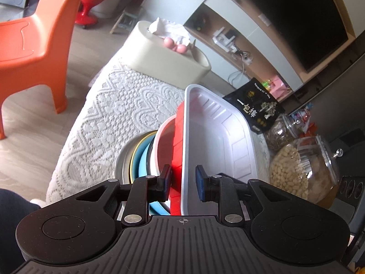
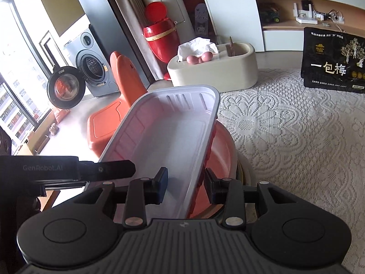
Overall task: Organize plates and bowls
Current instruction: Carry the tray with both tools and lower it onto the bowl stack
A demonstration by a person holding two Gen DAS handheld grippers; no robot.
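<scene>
1. Nearest to me, the left fingers (image 1: 183, 178) stood narrow across one long wall of the tray (image 1: 216, 132). One pad pressed its red outside and the blue pad sat inside the white hollow. I read that as a pinch on the wall.
2. Same story on the other side. The right fingers (image 2: 186, 178) were nearly closed over the opposite long wall, blue pad inside, the other pad against the red ribs outside. That was a grip too.
3. So the tray hung between both hands, tilted, white inside facing up, directly over the stack.
4. Under it sat the red bowl (image 2: 223, 146). From the left view a blue bowl (image 1: 142, 159) and a metal dish (image 1: 122, 164) peeked out beneath that, all nested.
5. The stack stood on the bench, on its white lace cloth (image 2: 285, 137).
6. On the left camera's right side, two glass jars (image 1: 303, 169) stood close by. The nearer one was full of pale nuts.
7. Further back on the cloth leaned a black snack bag (image 2: 333, 66).
8. At the bench's far end was a cream tissue box (image 2: 216, 73), with tissue sticking up and pink balls on top.
9. Beyond the bench on the floor I saw an orange chair (image 1: 34, 45), a red bin (image 2: 162, 34) and a washing machine (image 2: 91, 64) with its door open.
</scene>
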